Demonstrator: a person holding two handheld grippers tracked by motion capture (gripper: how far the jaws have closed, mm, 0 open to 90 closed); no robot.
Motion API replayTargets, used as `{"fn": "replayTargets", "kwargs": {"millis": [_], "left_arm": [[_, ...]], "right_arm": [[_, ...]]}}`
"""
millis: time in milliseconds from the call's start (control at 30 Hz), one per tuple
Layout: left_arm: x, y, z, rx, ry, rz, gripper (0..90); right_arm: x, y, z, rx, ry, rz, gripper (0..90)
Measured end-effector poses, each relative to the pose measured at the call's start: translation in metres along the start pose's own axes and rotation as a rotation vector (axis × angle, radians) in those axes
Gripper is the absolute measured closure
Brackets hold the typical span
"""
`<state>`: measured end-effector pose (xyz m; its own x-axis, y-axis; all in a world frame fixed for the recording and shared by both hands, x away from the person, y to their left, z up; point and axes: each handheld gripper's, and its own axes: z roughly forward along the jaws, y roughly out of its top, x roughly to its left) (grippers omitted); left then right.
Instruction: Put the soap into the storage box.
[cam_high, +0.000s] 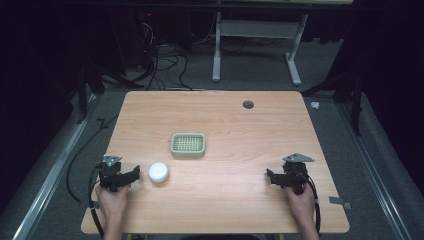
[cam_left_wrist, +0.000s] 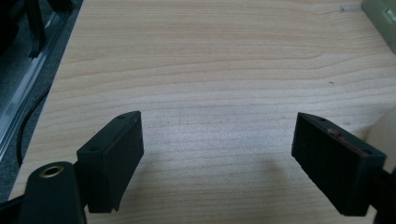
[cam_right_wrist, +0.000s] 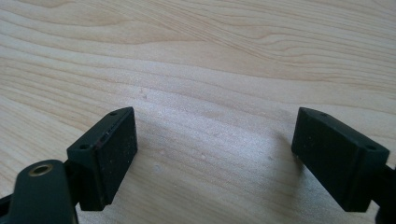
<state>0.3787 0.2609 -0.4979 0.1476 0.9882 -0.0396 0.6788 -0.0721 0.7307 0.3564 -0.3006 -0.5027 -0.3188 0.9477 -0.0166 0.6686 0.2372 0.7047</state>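
A: so where's the white round thing (cam_high: 158, 172)?

B: Near-left on the table (cam_high: 225, 210), just right of the left gripper (cam_high: 134, 174). Looks like a small puck or lid, hard to say. Green basket (cam_high: 188, 145) sits farther back, mid-table.

A: jaws?

B: Both wide apart, nothing between them. Right gripper (cam_high: 270, 176) is near-right, well apart from the white thing.

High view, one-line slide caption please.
Two open hand-held grippers rest on table; white puck beside left one.
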Motion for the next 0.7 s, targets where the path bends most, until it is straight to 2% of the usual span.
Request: {"fn": "replayTargets", "kwargs": {"millis": [233, 700], "left_arm": [[0.000, 0.004, -0.014, -0.032, -0.039, -0.008, 16.7], [-0.010, 0.014, -0.042, -0.077, -0.113, 0.031, 15.0]], "right_arm": [[0.000, 0.000, 0.000, 0.002, 0.001, 0.000, 15.1], [0.000, 0.000, 0.000, 0.001, 0.002, 0.000, 15.1]]}}
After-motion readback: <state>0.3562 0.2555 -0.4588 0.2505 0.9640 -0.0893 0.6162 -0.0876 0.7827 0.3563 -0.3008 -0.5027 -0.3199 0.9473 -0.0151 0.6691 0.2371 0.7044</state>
